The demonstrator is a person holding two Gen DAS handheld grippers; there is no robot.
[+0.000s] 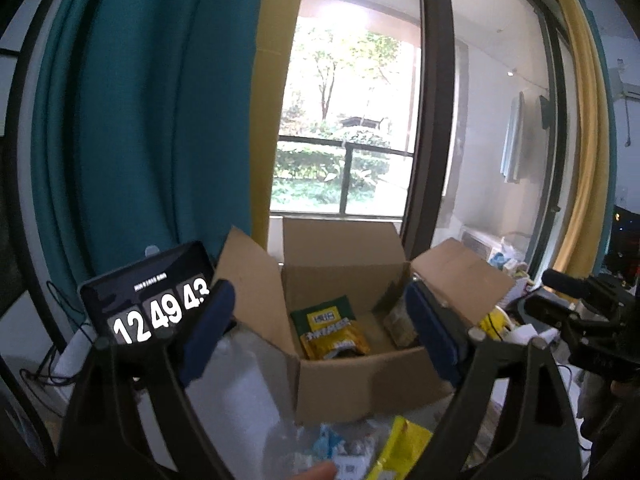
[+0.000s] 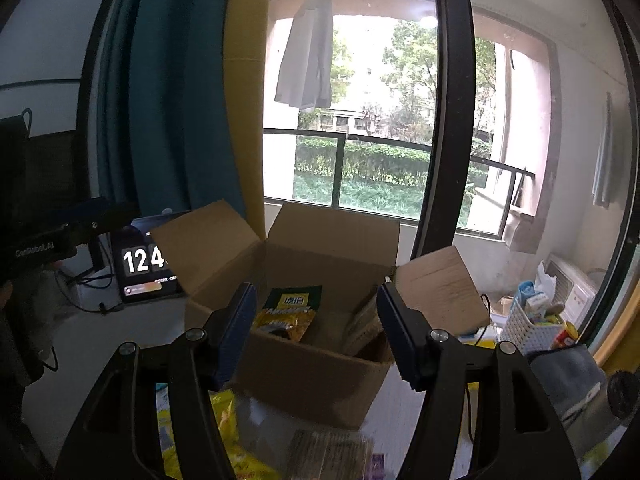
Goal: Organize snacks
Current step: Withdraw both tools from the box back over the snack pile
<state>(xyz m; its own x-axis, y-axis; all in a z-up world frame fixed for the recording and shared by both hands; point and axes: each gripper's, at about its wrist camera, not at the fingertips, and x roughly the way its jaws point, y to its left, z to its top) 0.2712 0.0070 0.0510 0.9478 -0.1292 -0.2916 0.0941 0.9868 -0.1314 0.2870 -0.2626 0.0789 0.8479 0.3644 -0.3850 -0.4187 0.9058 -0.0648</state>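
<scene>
Left gripper (image 1: pixel 320 328): jaws wide apart, nothing between the pads; no earlier view to compare.
Right gripper (image 2: pixel 316 332): jaws parted, empty, aimed at the box.
Cardboard box (image 1: pixel 360 376): on the table, all flaps up, open top toward both cameras.
Green-yellow snack bag (image 1: pixel 332 328): lies flat inside the box, left of centre.
Second packet (image 2: pixel 362 326): leans against the box's right inner wall; label unreadable.
Loose snacks: yellow packet (image 1: pixel 404 452) and others lie on the table in front of the box, blurred.
Clock tablet (image 1: pixel 156 300): stands left of the box.
White basket (image 2: pixel 528 328): right of the box, holding small items.
</scene>
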